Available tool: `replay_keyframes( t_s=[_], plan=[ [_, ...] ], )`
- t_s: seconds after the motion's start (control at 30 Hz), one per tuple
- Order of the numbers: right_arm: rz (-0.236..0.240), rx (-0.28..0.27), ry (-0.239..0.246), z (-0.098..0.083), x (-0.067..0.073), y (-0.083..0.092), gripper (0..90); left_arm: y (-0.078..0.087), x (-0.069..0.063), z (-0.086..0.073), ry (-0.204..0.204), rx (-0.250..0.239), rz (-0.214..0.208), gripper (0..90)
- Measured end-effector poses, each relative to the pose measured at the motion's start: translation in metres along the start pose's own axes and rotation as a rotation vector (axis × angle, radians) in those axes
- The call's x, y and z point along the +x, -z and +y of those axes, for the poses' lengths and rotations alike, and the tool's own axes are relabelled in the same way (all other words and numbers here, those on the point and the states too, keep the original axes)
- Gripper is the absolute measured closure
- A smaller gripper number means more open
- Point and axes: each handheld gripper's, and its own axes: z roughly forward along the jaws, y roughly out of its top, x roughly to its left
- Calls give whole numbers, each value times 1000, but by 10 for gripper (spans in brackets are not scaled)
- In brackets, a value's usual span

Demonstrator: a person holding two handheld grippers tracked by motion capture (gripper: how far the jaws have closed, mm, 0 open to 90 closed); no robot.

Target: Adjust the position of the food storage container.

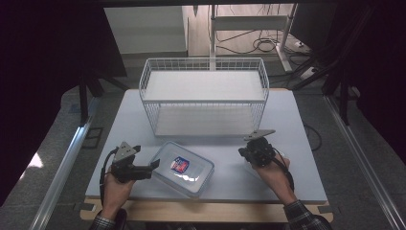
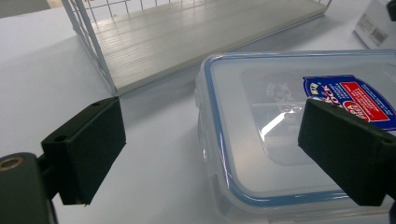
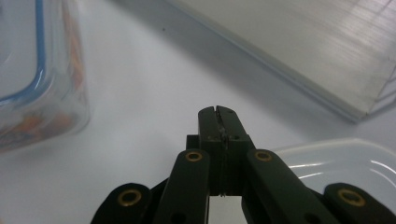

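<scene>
White worktop (image 1: 287, 124) carries a wire basket (image 1: 203, 96) behind a lidded clear food container (image 1: 183, 168). Left gripper (image 1: 154, 164) gapes released across the container's corner; right gripper (image 3: 219, 114) is clenched, nothing between its jaws.

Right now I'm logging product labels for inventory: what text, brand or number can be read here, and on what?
None reads clearly.
Blue-and-red sticker on the clear blue-sealed plastic container lid: lettering too blurred.
White box at the left gripper view's top right: print too small.
</scene>
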Motion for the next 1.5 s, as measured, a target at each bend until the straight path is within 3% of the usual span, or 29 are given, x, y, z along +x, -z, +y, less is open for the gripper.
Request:
replay_keyframes(
  t_s=[0.2,0.47,0.57,0.67,0.83,1.0,1.17,1.5],
  plan=[
    [8,13,0,-17,4,17,894,-2,-2,0,-4,11,0,74],
    [-3,4,-26,-39,2,37,894,-3,-4,0,-16,22,-1,74],
    [15,-15,-47,-48,4,47,891,-4,-5,0,-19,23,1,74],
    [25,-19,-50,-64,12,64,890,-3,-5,0,-17,20,4,73],
    [23,11,-64,-85,13,74,891,-2,-4,0,-17,21,6,74],
    [8,35,-123,-104,-6,73,893,-3,-5,0,-19,25,7,73],
    [-2,36,-148,-104,-17,69,892,-4,-4,-1,-15,33,9,72],
    [-90,41,-193,-106,-52,69,892,-3,1,-2,0,38,21,73]
  ],
)
